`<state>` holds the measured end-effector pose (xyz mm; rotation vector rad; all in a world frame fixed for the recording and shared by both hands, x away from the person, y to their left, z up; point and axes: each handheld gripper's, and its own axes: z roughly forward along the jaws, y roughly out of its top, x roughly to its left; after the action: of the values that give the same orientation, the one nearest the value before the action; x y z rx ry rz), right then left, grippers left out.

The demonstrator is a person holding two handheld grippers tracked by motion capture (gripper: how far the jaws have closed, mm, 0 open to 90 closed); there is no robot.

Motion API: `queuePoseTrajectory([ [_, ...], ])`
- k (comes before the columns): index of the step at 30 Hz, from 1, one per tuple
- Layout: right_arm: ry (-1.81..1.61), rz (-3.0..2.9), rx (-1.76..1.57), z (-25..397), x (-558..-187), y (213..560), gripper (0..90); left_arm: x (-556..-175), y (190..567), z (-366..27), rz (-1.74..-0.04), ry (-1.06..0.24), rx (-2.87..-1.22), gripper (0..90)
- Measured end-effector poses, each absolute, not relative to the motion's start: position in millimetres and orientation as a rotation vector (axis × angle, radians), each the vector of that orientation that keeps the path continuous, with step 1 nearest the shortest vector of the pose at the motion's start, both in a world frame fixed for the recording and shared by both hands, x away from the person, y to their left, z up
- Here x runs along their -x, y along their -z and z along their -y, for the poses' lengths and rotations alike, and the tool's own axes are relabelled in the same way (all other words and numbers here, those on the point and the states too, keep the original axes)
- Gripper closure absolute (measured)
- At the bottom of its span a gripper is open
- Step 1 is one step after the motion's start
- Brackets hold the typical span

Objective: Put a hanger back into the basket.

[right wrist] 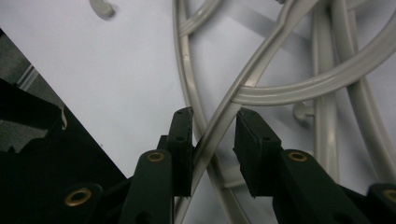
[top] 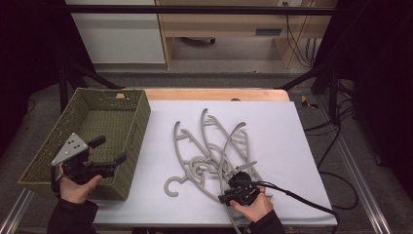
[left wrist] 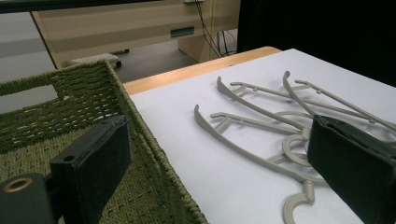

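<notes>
We had nothing binned yet: green wicker basket (top: 139, 114) empty, grey hangers (top: 214, 146) tangled on the bench, right claw (right wrist: 214, 140) apart straddling one hanger arm, left claw (top: 108, 151) apart over the basket.

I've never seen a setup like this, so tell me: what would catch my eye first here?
Probably the tangle of grey hangers on the white table. The right gripper reaches into its near edge, jaws open around one hanger arm. At the left stands a green woven basket, with the left gripper held open over its near end.
</notes>
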<state>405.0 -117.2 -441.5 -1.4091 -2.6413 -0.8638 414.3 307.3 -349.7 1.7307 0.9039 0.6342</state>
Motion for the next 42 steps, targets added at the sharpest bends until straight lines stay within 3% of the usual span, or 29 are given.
queuePoseTrajectory([
  [5,0.828,2.671,1.424,120,-406,442,71.7,-414,350,-307,-0.903,-0.634,-1.733,5.9],
  [8,0.844,2.651,1.432,119,-409,445,62.1,-414,349,-306,-0.897,-0.633,-1.740,6.0],
  [13,0.848,2.610,1.439,118,-411,451,73.5,-413,349,-303,-0.890,-0.631,-1.745,6.1],
  [23,0.911,2.571,1.496,134,-412,438,81.4,-411,348,-298,-0.871,-0.625,-1.750,6.5],
  [42,1.154,2.645,1.183,171,-432,391,82.0,-410,348,-275,-0.790,-0.617,-1.830,6.8],
])
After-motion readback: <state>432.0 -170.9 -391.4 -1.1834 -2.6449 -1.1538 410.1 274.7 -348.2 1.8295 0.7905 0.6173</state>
